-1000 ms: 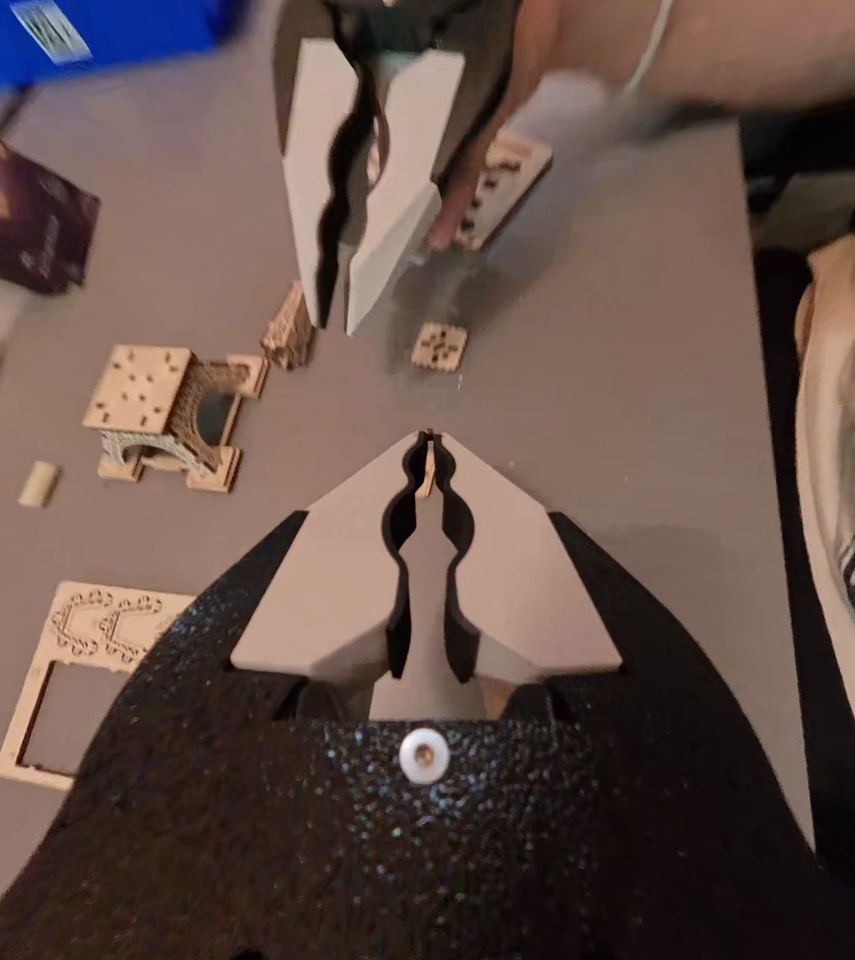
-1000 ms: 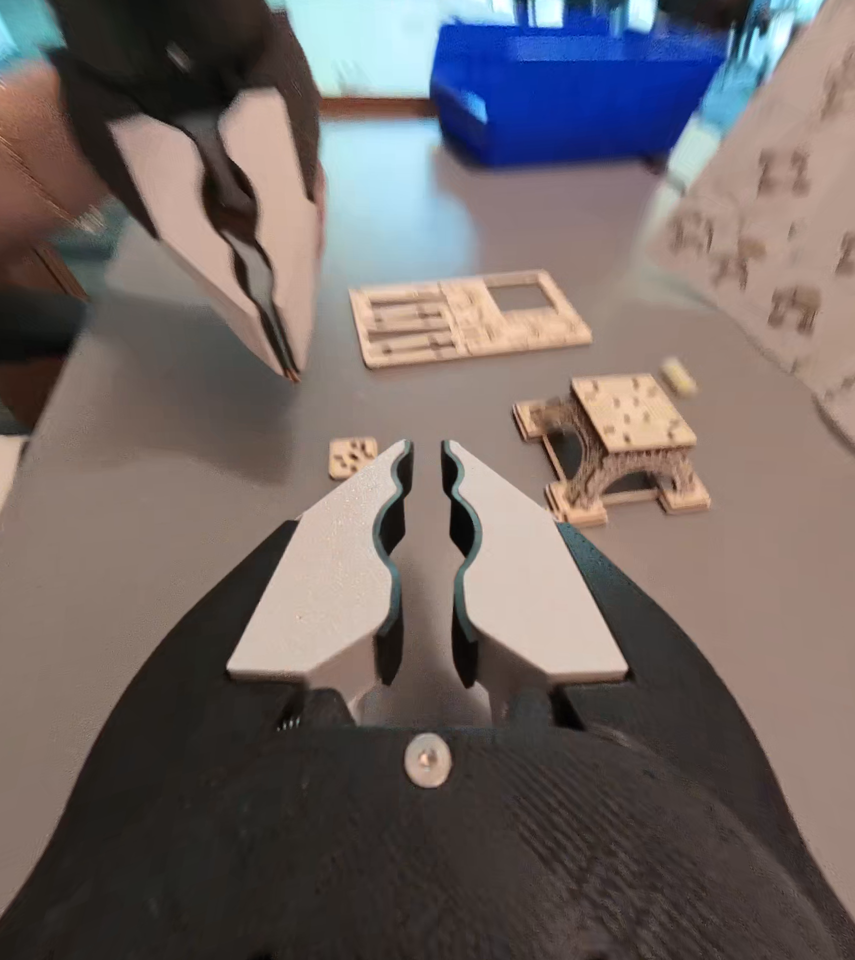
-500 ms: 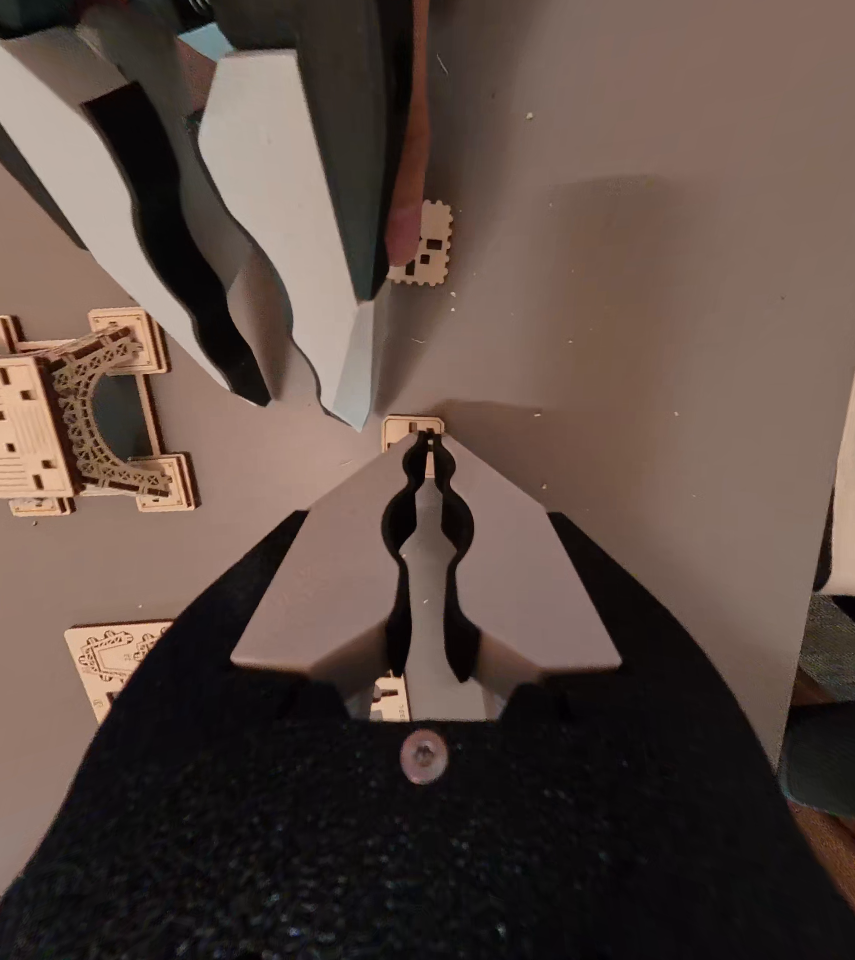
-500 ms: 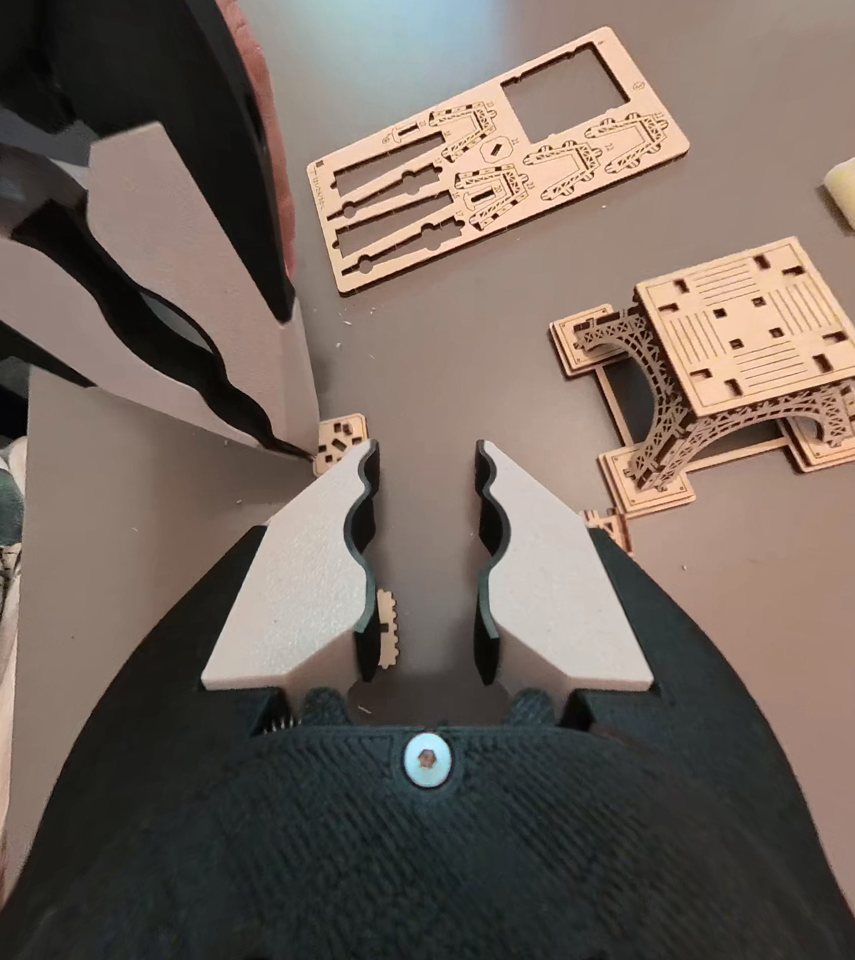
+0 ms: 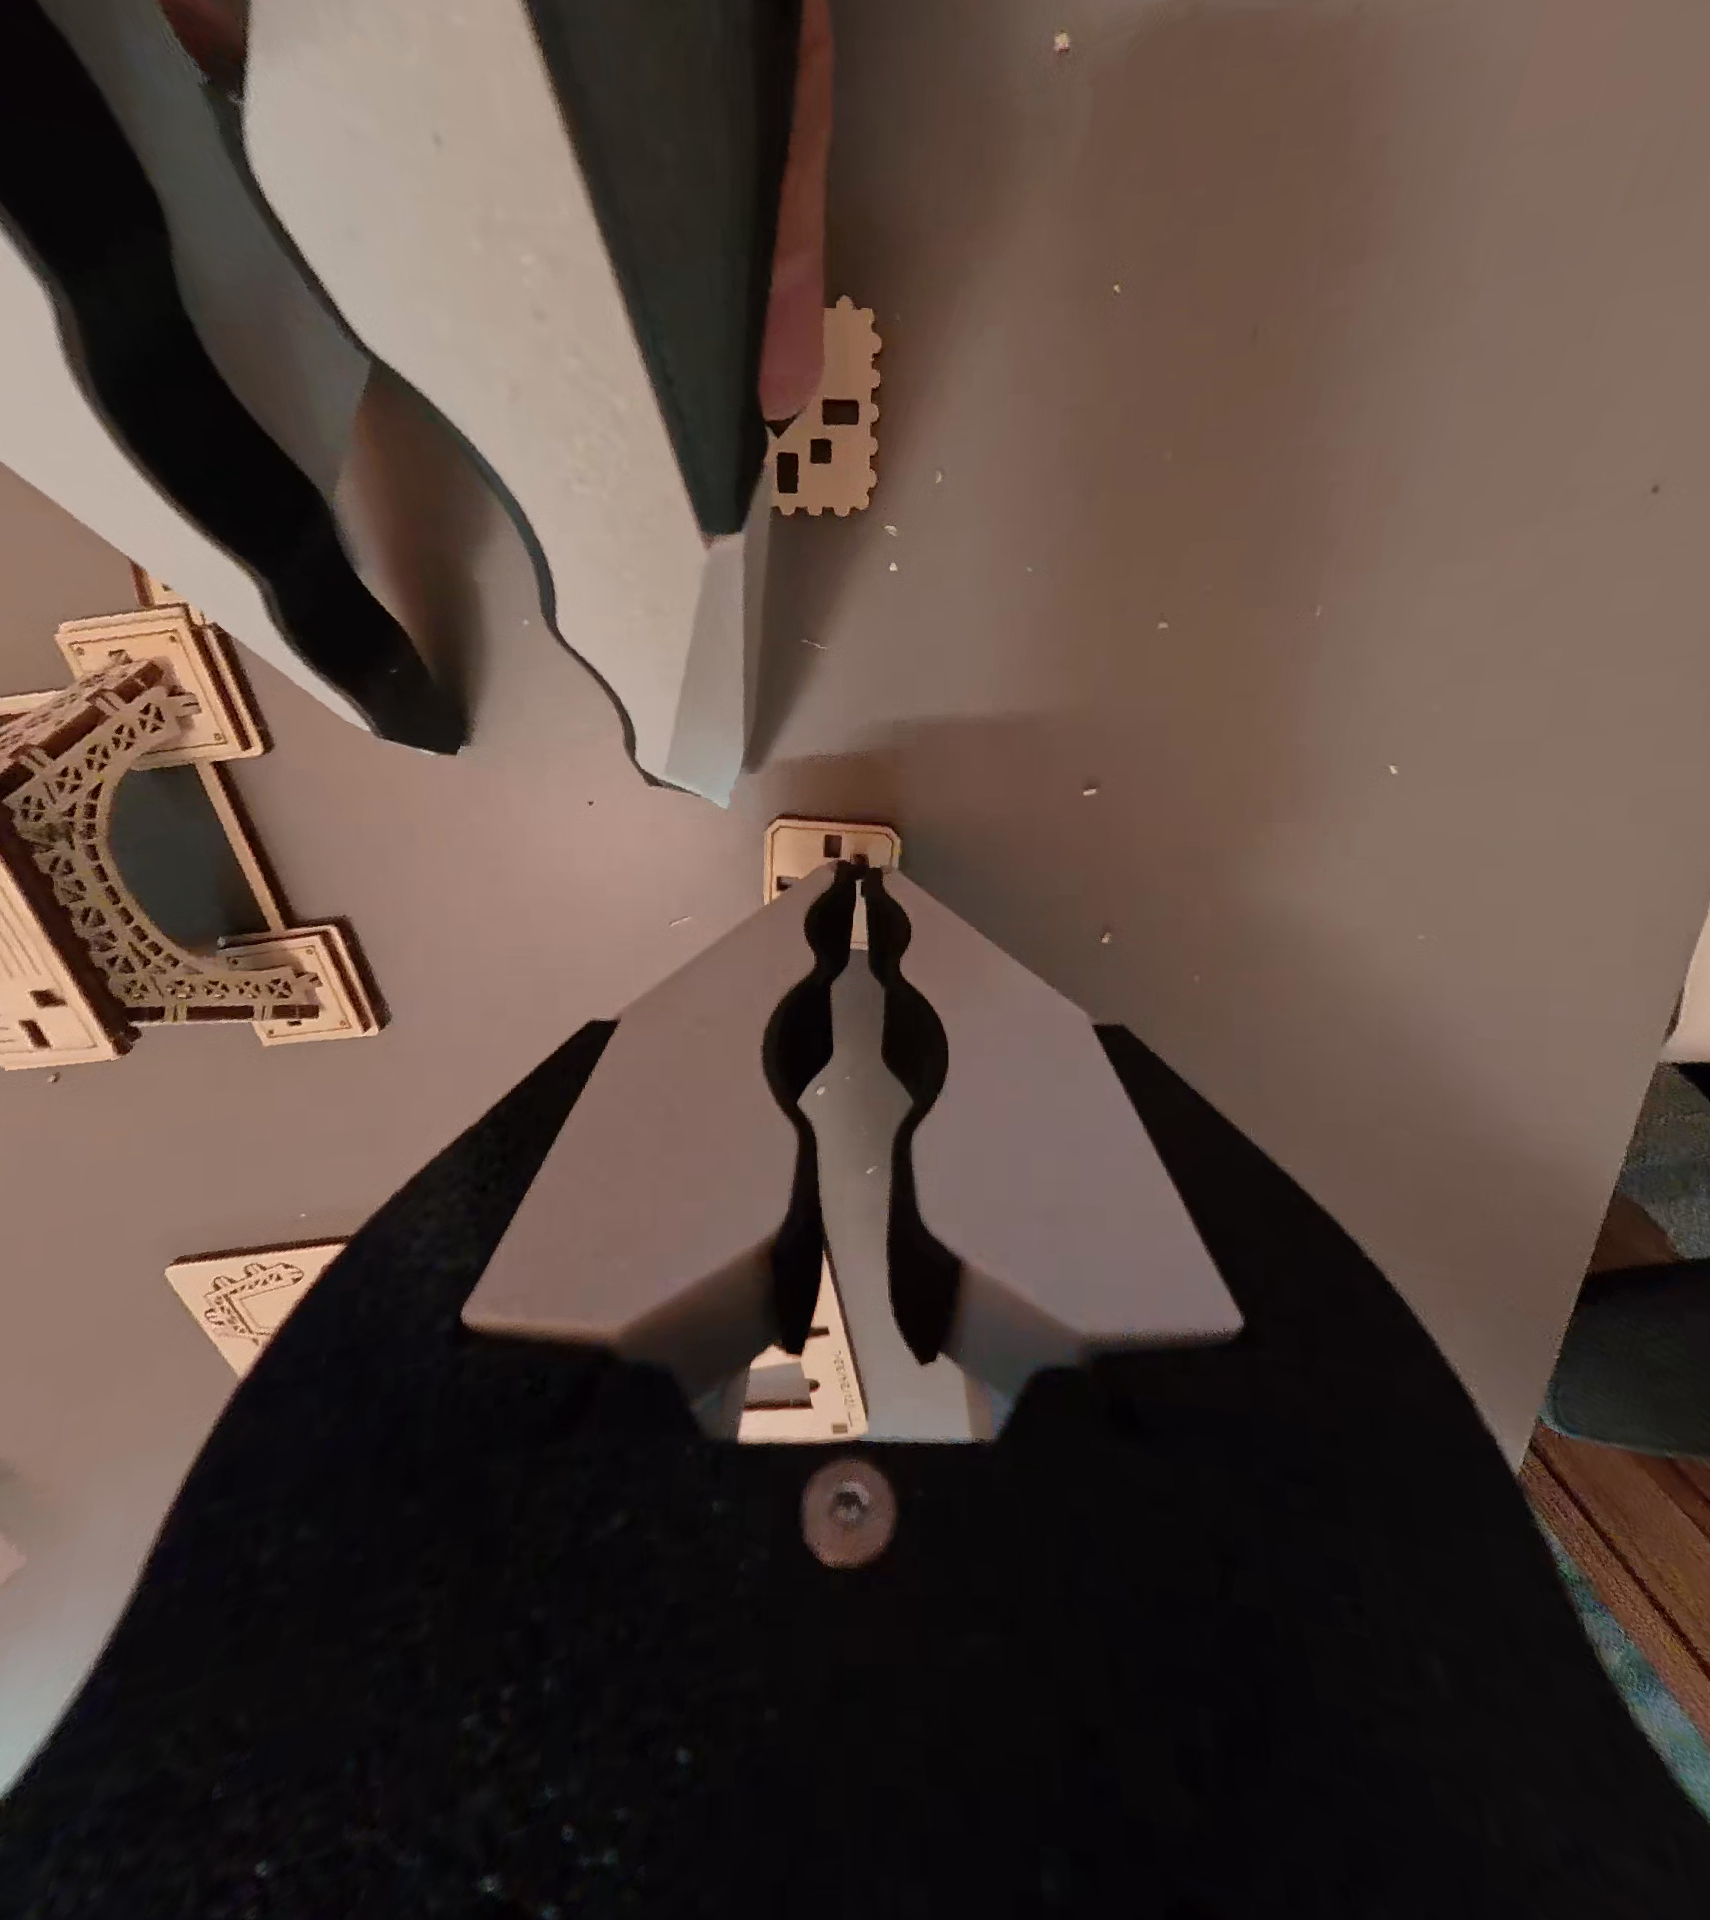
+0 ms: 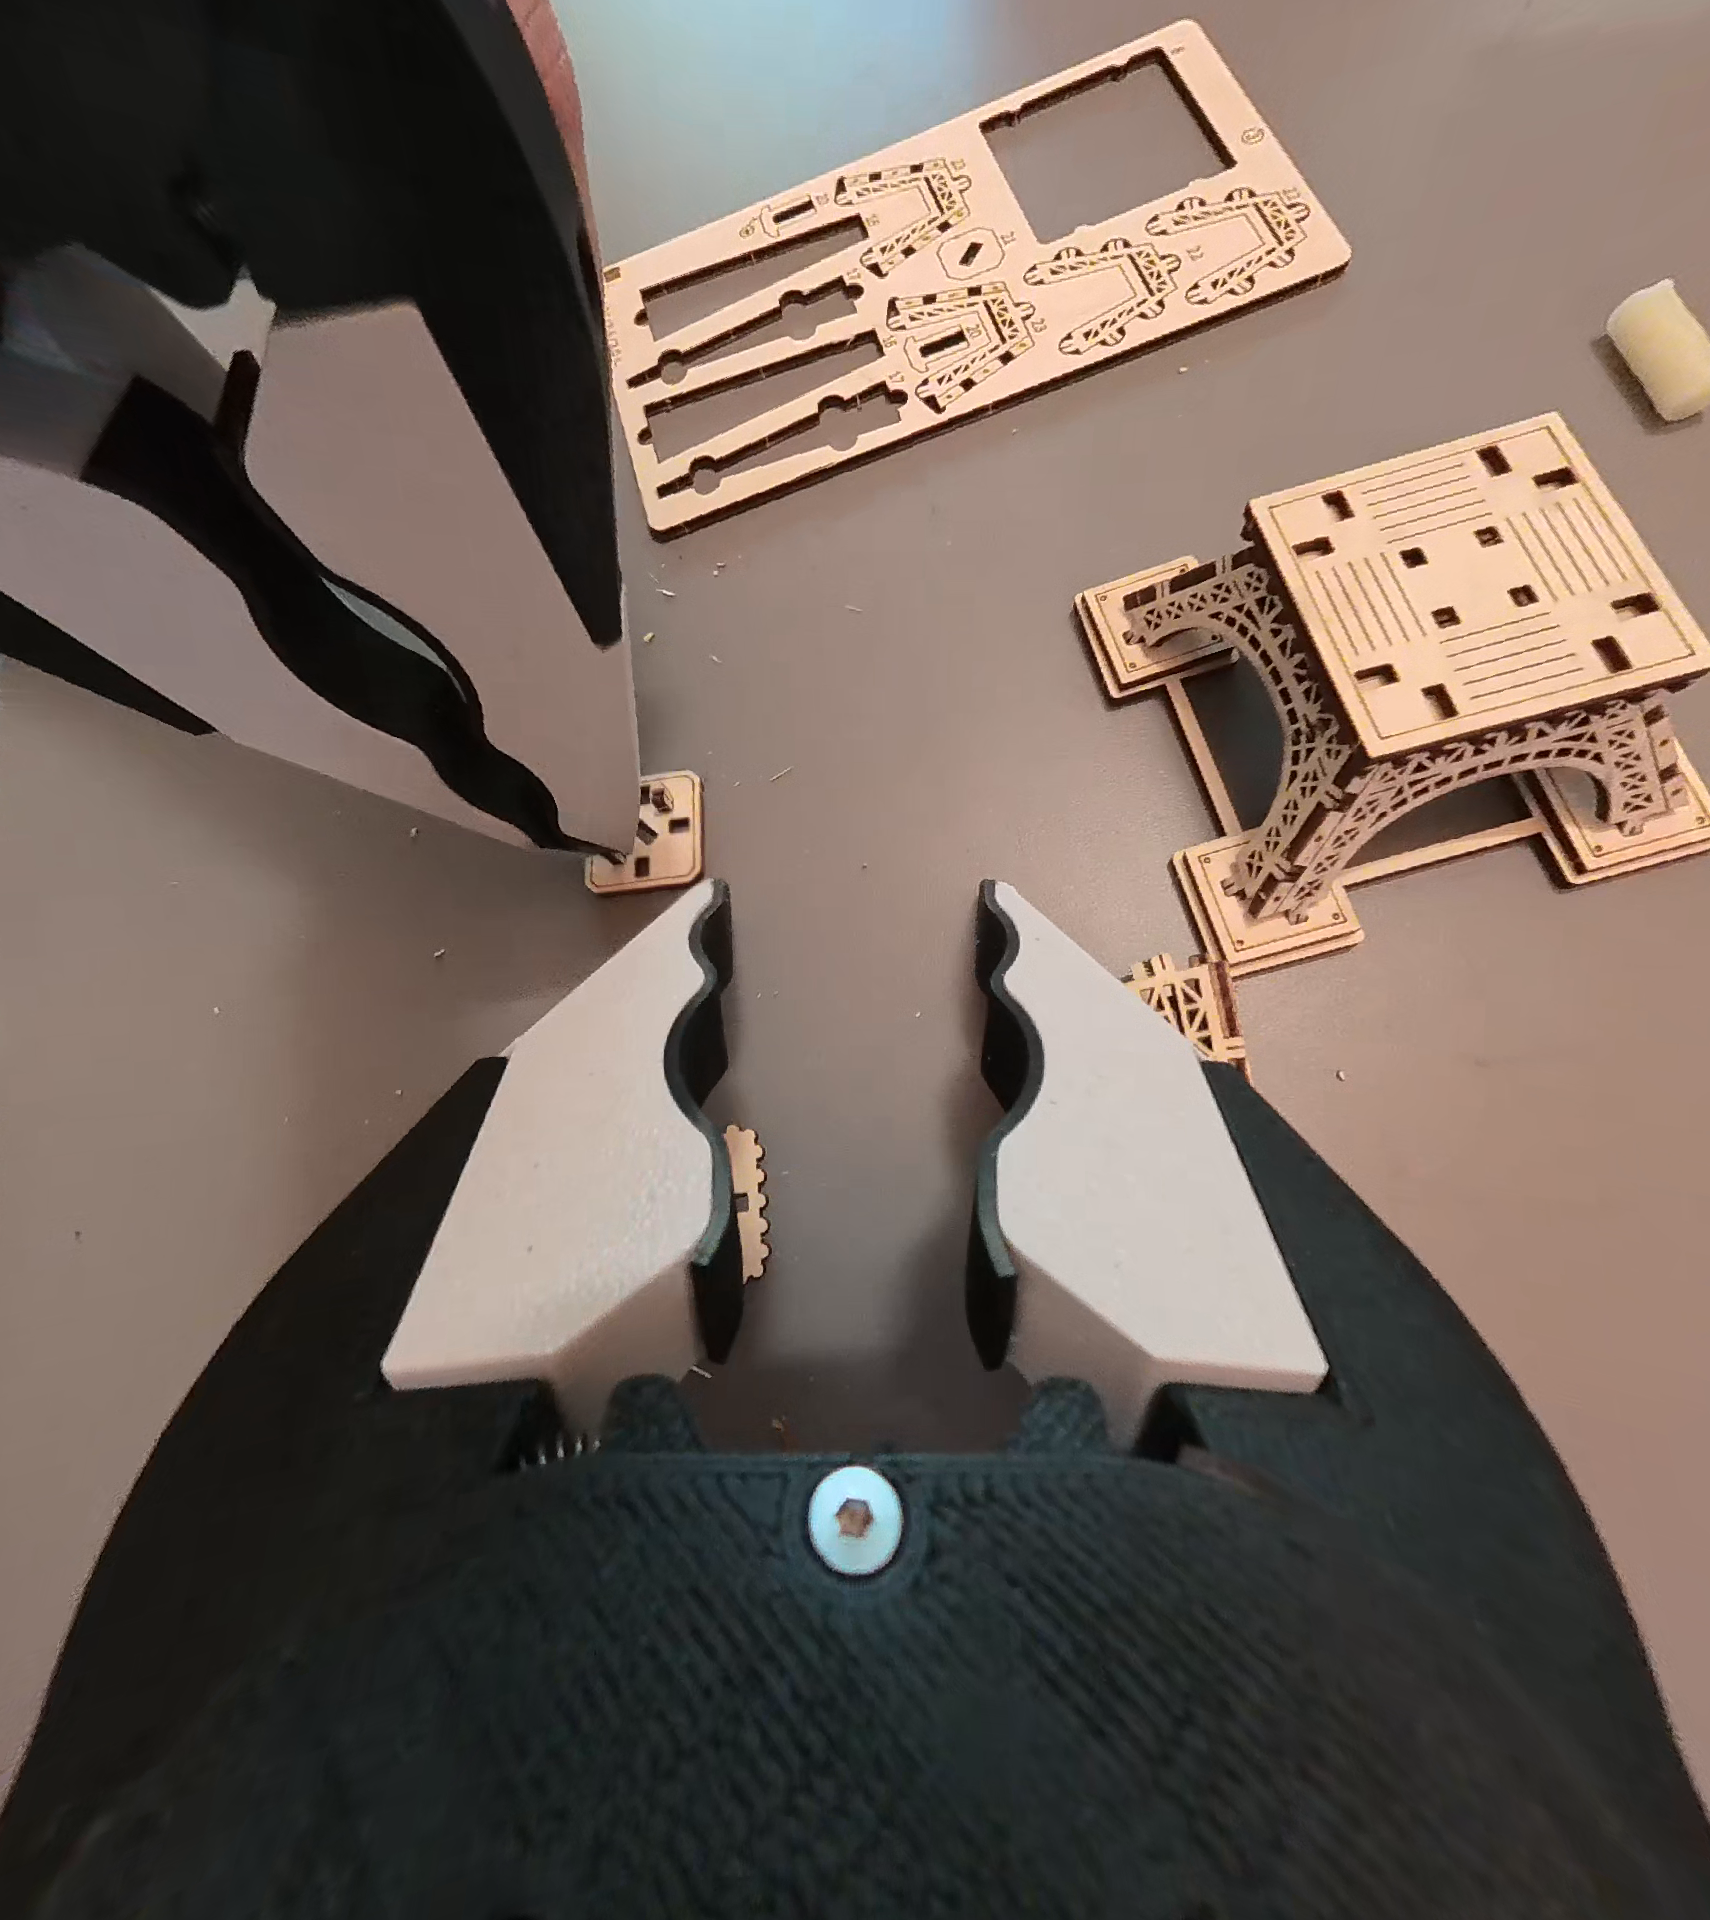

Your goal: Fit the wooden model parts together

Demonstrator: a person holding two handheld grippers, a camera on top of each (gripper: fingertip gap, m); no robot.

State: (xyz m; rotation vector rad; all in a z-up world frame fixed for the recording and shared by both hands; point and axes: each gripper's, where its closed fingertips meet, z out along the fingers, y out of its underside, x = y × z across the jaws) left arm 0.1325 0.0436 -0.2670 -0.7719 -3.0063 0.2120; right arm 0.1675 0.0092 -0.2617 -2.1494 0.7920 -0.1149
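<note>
- The right gripper [image 6: 851, 904] had its jaws released and wide apart, holding nothing, low over the desk [image 6: 934, 727].
- Under its left finger [image 6: 560, 1174] a scalloped piece [image 6: 749, 1195] lay flat, only its edge showing at about 9 o'clock of the gap.
- A small lattice piece [image 6: 1189, 1003] lay just past the right finger, at 2 o'clock.
- The left gripper [image 5: 853, 871] had its jaws clenched on a thin wooden sliver, its tips down on the square plate [image 5: 809, 844] at 12 o'clock; in the right view the same tips met that plate at 11 o'clock.
- The step looked like seating the sliver into a slot of the plate. To do it well, I judged the sliver should stand upright over the slot and be pressed straight down, gently, as thin wood could snap.
- The plate lay loose on the desk and could skid; the free gripper could steady its edge.
- Farther off at 2 o'clock stood the tower base [image 6: 1433, 665], well apart from the plate.
- Beyond, at 12 o'clock, lay the part sheet [image 6: 976, 281]; a pale cylinder [image 6: 1670, 349] sat at 1 o'clock.
</note>
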